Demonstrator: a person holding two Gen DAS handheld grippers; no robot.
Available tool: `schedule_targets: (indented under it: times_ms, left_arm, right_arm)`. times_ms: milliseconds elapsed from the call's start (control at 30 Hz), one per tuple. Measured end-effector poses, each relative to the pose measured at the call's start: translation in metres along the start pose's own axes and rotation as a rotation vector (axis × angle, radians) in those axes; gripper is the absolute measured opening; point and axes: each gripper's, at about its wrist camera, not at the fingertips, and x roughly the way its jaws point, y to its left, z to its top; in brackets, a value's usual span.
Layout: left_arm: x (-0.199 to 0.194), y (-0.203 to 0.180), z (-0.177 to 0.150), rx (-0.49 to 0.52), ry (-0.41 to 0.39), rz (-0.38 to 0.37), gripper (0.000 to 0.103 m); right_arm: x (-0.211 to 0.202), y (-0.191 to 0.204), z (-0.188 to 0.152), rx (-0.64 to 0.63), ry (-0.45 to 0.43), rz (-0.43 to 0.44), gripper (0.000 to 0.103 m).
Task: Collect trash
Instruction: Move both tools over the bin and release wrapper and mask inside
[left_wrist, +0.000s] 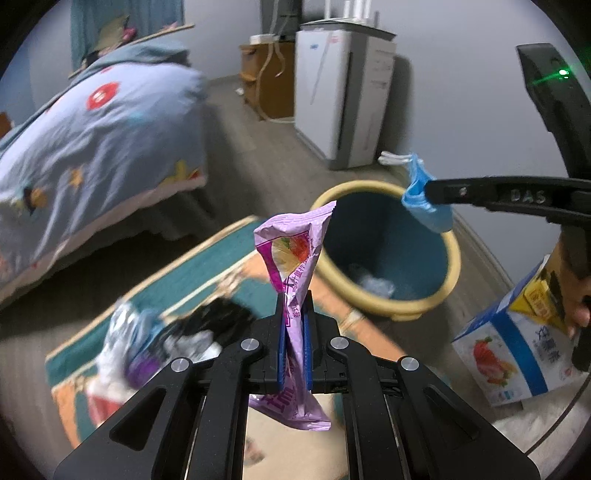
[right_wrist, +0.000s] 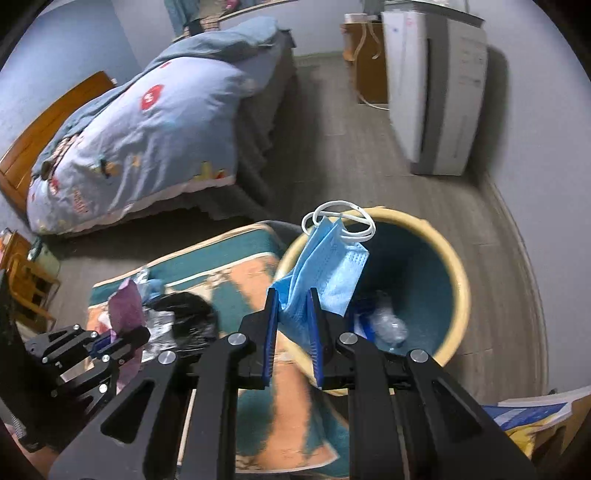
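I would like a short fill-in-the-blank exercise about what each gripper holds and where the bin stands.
1. The left gripper is shut on a pink ____ wrapper.
2. The right gripper is shut on a blue face ____.
3. The bin has a yellow rim and a ____ inside.
4. The bin stands on the floor beside a patterned ____.

Missing words: snack; mask; teal; rug

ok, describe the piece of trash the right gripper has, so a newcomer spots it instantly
Find the round bin with the cream rim and teal inside, on the floor beside the patterned rug. Over its near rim, the right gripper pinches a light blue pleated face mask. Its white ear loops set it apart from the pink snack wrapper in the left gripper.
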Motion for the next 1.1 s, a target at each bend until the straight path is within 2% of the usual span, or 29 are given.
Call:
schedule_targets:
  times_ms: [133,333,600,733,933,1000,1067,1100]
  left_arm:
    - [0.016,-0.021,0.015,0.021,-0.025,-0.017,0.008]
    - [0.048,-0.045,0.025,0.033,-0.010,-0.073,0.008]
    - [0.088,-0.072,0.031,0.059,0.010,-0.142,0.008]
    - [0.105,-0.079,0.031,0.050,0.017,-0.181,0.008]
    - [0.113,-0.083,0.033,0.061,-0.003,-0.178,0.008]
    - [0.111,-0.081,0.034,0.050,-0.023,-0.182,0.015]
    - [0.109,-0.080,0.035,0.043,-0.030,-0.183,0.027]
    - [0.108,-0.079,0.035,0.040,-0.034,-0.177,0.041]
  right_arm:
    - [0.004,-0.027,0.003,0.039,0.007,-0.009,0.015]
    - [0.008,-0.062,0.007,0.088,0.000,-0.018,0.015]
    - [0.043,-0.111,-0.012,0.250,0.113,-0.018,0.015]
    - [0.052,-0.122,-0.018,0.302,0.134,0.004,0.015]
    - [0.050,-0.114,-0.014,0.280,0.105,0.025,0.015]
    - [0.046,-0.114,-0.012,0.276,0.076,0.021,0.018]
    - [0.043,-0.114,-0.009,0.277,0.059,0.003,0.023]
    - [0.042,-0.116,-0.009,0.286,0.052,-0.009,0.030]
